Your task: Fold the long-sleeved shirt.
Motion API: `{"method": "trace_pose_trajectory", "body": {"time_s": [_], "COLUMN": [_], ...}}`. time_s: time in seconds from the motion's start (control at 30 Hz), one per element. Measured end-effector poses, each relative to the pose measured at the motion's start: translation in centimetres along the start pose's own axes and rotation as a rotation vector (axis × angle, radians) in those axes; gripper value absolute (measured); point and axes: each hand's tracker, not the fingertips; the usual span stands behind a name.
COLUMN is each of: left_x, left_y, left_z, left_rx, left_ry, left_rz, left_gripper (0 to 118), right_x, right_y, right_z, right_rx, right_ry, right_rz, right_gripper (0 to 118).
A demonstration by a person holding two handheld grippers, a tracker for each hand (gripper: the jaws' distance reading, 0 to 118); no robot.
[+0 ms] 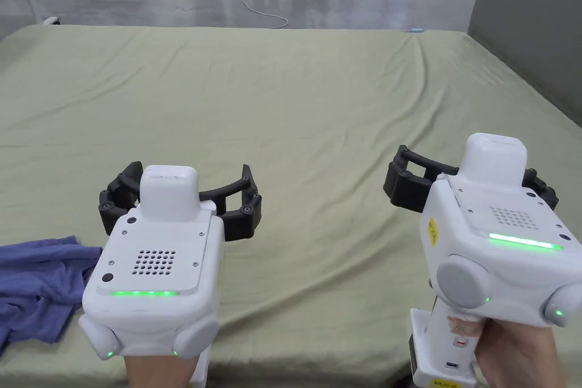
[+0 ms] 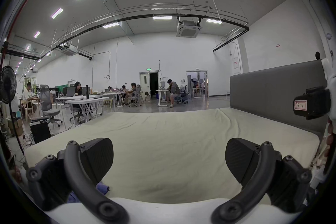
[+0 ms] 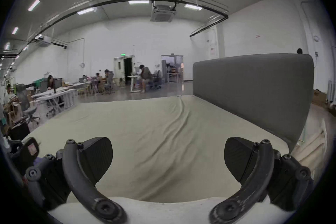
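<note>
Jaws spread wide and empty, the left gripper (image 1: 181, 193) and right gripper (image 1: 472, 176) hover above the bed (image 1: 318, 99); the crumpled long-sleeved shirt (image 1: 40, 284) lies at its near-left edge; best dragged centre and spread flat before folding.

Bed (image 1: 318, 111) open — headboard (image 1: 528, 25) rt.

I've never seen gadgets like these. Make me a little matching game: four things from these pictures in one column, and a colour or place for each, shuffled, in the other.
1. shirt
2. bed sheet
3. headboard
4. left tongs

a. grey, along the bed's right side
b. pale green
c. open, above the sheet
d. crumpled at the near left edge

Pairs: 1-d, 2-b, 3-a, 4-c
</note>
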Motion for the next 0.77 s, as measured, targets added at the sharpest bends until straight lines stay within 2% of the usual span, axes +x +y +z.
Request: {"method": "trace_pose_trajectory", "body": {"time_s": [0.1, 0.17, 0.23, 0.3, 0.37, 0.43, 0.53, 0.77], "left_x": [0.0, 0.1, 0.2, 0.2, 0.2, 0.1, 0.1, 0.3], "left_y": [0.1, 0.0, 0.0, 0.0, 0.0, 0.0, 0.0, 0.1], "left_z": [-0.1, 0.0, 0.0, 0.1, 0.0, 0.0, 0.0, -0.1], "left_rx": [-0.004, -0.004, -0.002, -0.004, -0.004, -0.005, -0.008, -0.005], "left_ry": [-0.005, -0.006, -0.007, -0.011, -0.010, -0.010, -0.013, -0.022], "left_rz": [0.016, 0.012, 0.006, 0.002, -0.001, 0.003, 0.008, -0.002], "left_gripper": [118, 118, 118, 118, 118, 118, 118, 118], "right_x": [0.2, 0.7, 0.9, 0.8, 0.5, 0.3, 0.2, 0.2], "right_y": [-0.2, -0.9, -1.5, -2.0, -2.5, -2.6, -2.5, -2.1], "right_z": [-0.5, -0.8, -0.7, -0.5, -0.2, -0.3, -0.3, -0.2], "right_rx": [-0.095, -0.076, -0.057, 0.008, 0.060, 0.060, 0.050, 0.062], "right_ry": [0.006, 0.034, 0.047, 0.073, 0.059, 0.056, 0.069, 0.097], "right_rz": [-0.017, -0.055, -0.047, 0.023, 0.091, 0.126, 0.140, 0.118], "right_gripper": [118, 118, 118, 118, 118, 118, 118, 118]}}
